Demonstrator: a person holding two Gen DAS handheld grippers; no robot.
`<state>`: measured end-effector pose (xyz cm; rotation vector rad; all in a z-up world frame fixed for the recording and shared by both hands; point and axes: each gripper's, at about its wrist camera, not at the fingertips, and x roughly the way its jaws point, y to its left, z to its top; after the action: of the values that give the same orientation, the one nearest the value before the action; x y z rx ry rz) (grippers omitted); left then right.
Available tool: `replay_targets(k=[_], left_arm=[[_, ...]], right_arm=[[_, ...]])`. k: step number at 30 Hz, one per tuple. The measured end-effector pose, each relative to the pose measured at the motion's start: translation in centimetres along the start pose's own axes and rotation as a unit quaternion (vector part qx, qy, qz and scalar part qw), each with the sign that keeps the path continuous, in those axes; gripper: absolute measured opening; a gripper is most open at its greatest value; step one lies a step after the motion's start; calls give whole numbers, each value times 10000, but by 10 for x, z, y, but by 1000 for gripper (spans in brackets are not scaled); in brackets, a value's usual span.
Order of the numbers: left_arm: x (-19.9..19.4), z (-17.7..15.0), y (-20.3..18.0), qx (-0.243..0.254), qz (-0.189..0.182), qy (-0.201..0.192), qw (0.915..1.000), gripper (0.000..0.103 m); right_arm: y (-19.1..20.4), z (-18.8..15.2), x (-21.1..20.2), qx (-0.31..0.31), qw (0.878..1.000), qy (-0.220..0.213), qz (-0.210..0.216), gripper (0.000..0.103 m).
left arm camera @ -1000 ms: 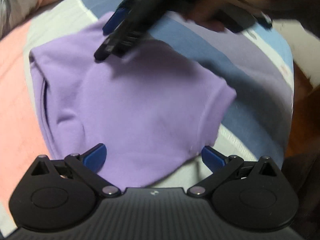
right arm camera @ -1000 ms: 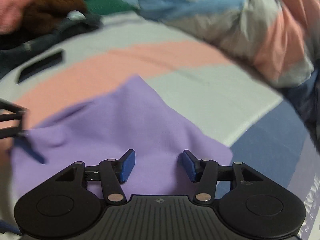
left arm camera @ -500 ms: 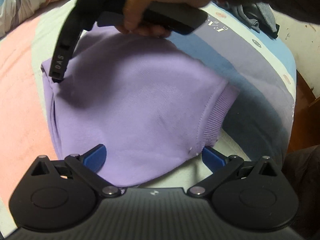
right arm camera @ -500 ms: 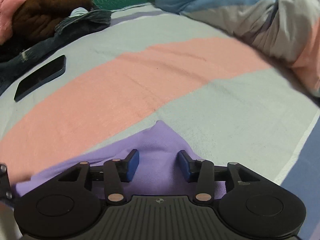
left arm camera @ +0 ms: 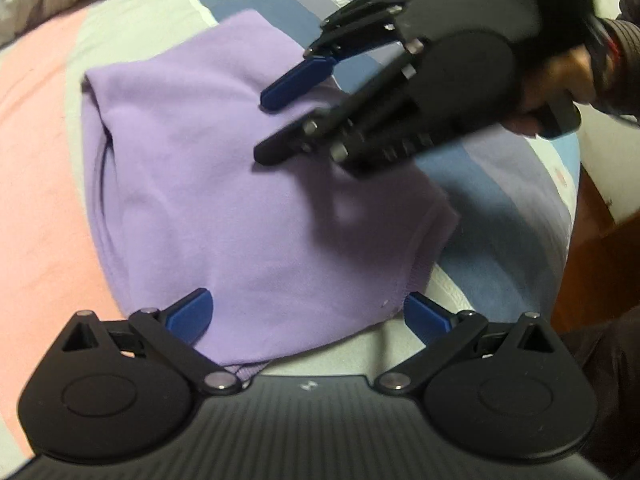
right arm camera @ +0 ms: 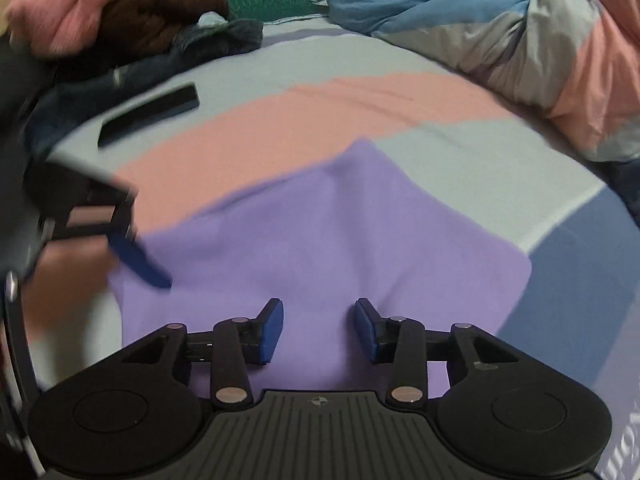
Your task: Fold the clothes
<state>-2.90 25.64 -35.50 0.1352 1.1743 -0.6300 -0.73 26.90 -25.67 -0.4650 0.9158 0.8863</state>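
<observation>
Nearest in the left wrist view: left claw, jaws spread wide, holding nothing, poised at the near hem of the purple garment. One blue pad sits over the cloth, the other just off its ribbed edge.

The garment lies on the bed as a compact, layered bundle with a doubled edge along its left side. Judgement: it reads as already folded at least once. Whether another fold is due or this is a final smoothing, these views do not settle.

Mid-distance: right claw, gripped by a hand, sits low over the middle of the purple cloth, jaws narrowly parted and empty. The right wrist view agrees: cloth shows in the gap between its pads.

Farther off in the right wrist view: a dark phone on the sheet, a heap of clothes beyond it, and a bunched duvet at far right.

Risks, as judgement:
- A claw closing on the top layer alone would peel the bundle open.
- A sideways drag by the right claw could skew the stacked edges; soft bedding gives little to press against.
- The far side lies near the mattress edge, so a push that way could slide the bundle off.
</observation>
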Motion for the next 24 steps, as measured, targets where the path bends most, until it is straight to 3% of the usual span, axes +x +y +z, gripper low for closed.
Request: replay_targets(k=[4, 8, 11, 14, 16, 20, 24], left_arm=[[2, 5, -6, 232, 119, 155, 9995, 103], [-13, 11, -7, 127, 82, 78, 9999, 103], [-19, 12, -5, 41, 82, 18, 10000, 103], [-4, 8, 0, -45, 122, 286, 9995, 103], [5, 6, -3, 95, 198, 381, 9990, 103], [9, 5, -6, 237, 347, 475, 9980, 103], [1, 10, -4, 101, 327, 489, 9982, 103]], right_arm=[[6, -10, -10, 82, 9999, 113, -99, 39], [12, -21, -21, 164, 9994, 227, -199, 41], [16, -30, -25, 238, 9988, 344, -252, 59], [11, -52, -7, 385, 9970, 648, -179, 81], [8, -59, -3, 538, 9959, 718, -139, 88], [5, -61, -7, 747, 9943, 752, -123, 86], [9, -59, -25, 858, 9934, 746, -146, 75]])
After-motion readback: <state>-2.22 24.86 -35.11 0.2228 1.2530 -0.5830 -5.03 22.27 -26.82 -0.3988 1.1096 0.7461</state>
